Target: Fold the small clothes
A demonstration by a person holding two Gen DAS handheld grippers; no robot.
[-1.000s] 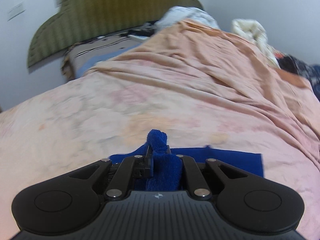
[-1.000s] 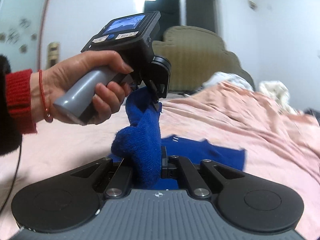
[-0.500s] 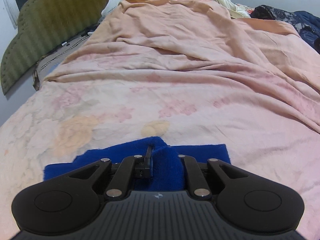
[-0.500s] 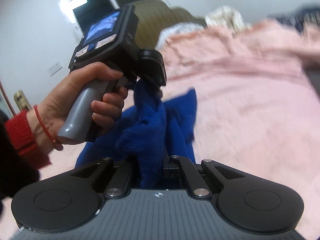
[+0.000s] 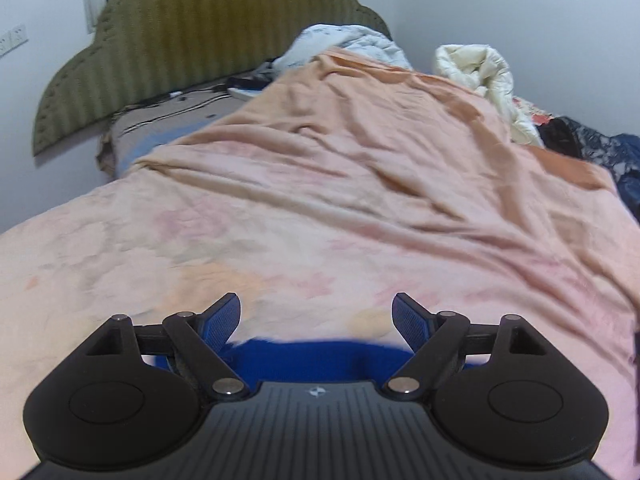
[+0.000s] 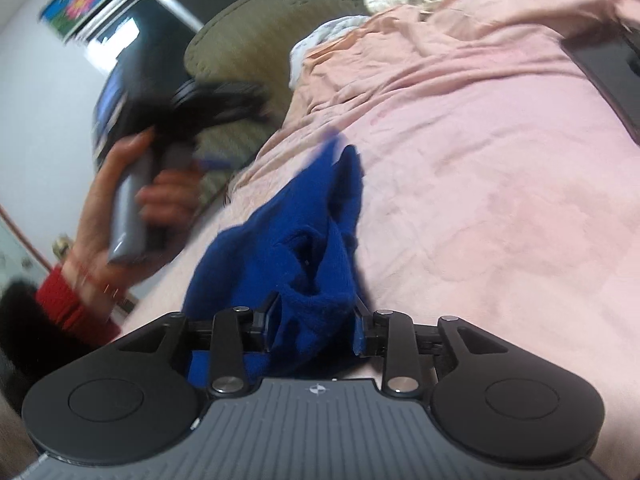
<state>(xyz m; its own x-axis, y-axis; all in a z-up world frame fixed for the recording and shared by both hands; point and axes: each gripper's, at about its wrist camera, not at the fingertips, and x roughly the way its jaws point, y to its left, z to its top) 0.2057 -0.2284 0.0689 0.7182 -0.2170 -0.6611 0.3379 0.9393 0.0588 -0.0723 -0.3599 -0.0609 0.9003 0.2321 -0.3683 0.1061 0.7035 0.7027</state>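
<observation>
- Bedroom, left wrist view: pink bedsheet point(image 5: 320, 216) rumpled over the bed, green headboard point(image 5: 200, 40) behind, cream duvet point(image 5: 480, 76) and dark clothes point(image 5: 600, 148) piled at the far right.
- left tongs point(image 5: 316, 312) spread wide, nothing between the blue pads; blue garment point(image 5: 316, 356) lies on the sheet just under and behind the tips, only its far edge showing.
- Risk: most of the garment is hidden under the tool body, so a blind re-grasp could pinch the sheet along with the cloth, or catch one layer only.
- Risk: sheet wrinkles could drag and skew any fold laid on them.
- Right wrist view, tilted and motion-blurred: right tongs point(image 6: 314, 328) part-closed around a bunched wad of the blue garment point(image 6: 304, 248), rest trailing loose onto the bed.
- left hand point(image 6: 132, 208) with its tool is up and apart from the cloth.
- Risk: one-sided hold, so the free end may sag, twist, undo the fold.
- Risk: thick wad in a loose pinch could slip out during a fast swing.
</observation>
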